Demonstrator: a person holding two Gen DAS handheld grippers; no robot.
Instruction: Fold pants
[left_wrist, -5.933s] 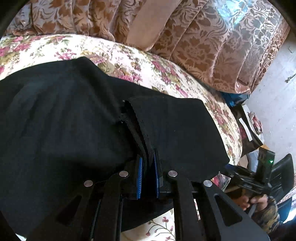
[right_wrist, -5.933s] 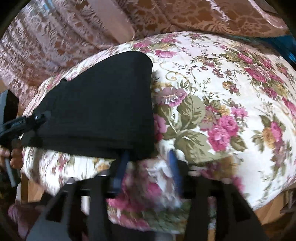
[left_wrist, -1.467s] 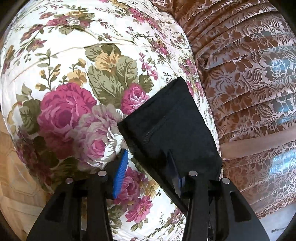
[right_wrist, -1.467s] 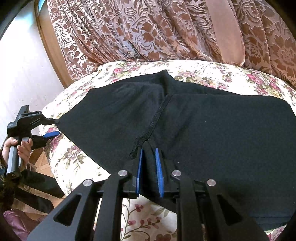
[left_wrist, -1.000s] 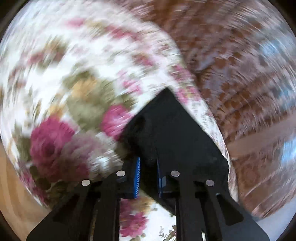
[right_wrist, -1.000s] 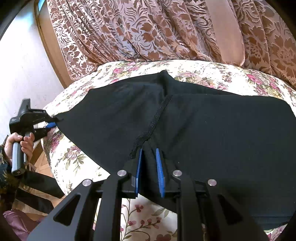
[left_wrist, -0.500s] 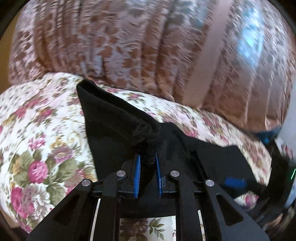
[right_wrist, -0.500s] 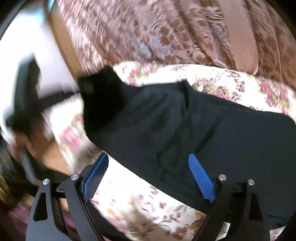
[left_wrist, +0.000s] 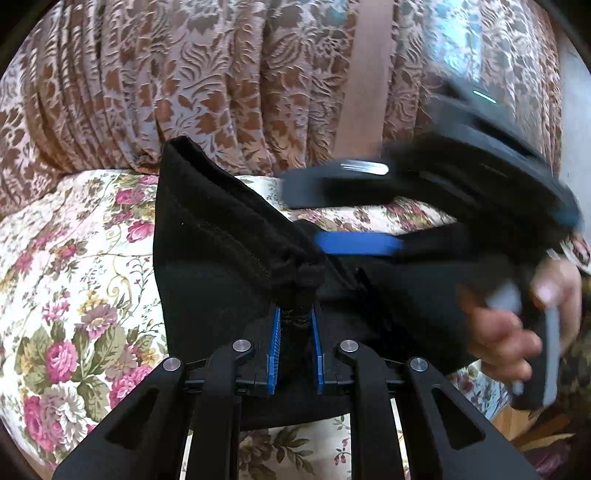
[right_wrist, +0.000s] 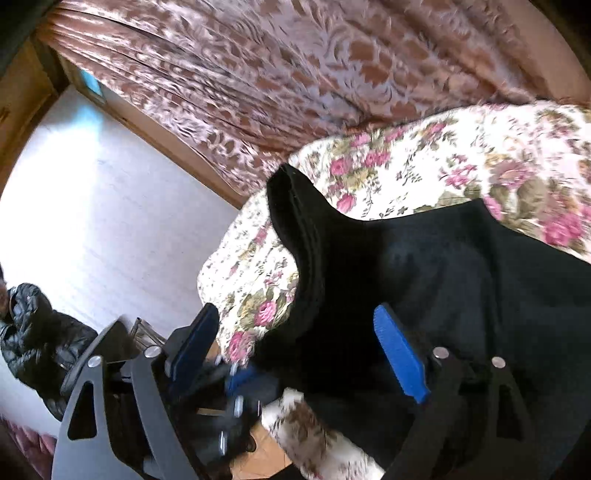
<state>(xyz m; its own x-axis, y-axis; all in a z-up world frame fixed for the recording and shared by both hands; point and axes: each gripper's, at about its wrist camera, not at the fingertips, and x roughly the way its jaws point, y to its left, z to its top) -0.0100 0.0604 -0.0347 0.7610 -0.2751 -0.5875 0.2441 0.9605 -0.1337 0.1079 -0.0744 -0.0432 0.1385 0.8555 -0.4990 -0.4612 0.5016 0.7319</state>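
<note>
The black pants (left_wrist: 221, 258) lie on the floral bed cover (left_wrist: 74, 277). My left gripper (left_wrist: 295, 325) is shut on a bunched edge of them and holds a flap with a stitched hem raised off the bed. In the right wrist view the same pants (right_wrist: 461, 277) spread to the right, with the raised flap standing up in the middle. My right gripper (right_wrist: 299, 347) has its jaws wide and closing; the cloth shows between its blue pads, which do not press on it. It appears blurred in the left wrist view, the right gripper (left_wrist: 303, 214) held by a hand (left_wrist: 509, 332).
A patterned brown curtain (left_wrist: 184, 74) hangs close behind the bed. To the left are a white wall (right_wrist: 92, 203), a wooden frame and a black puffy jacket (right_wrist: 33, 332). The bed's edge (right_wrist: 221, 280) drops off at the left.
My right gripper let go of the pants, opened wide and swung left. My left gripper closed on the pant end, lifted it and carried it over the rest of the pants.
</note>
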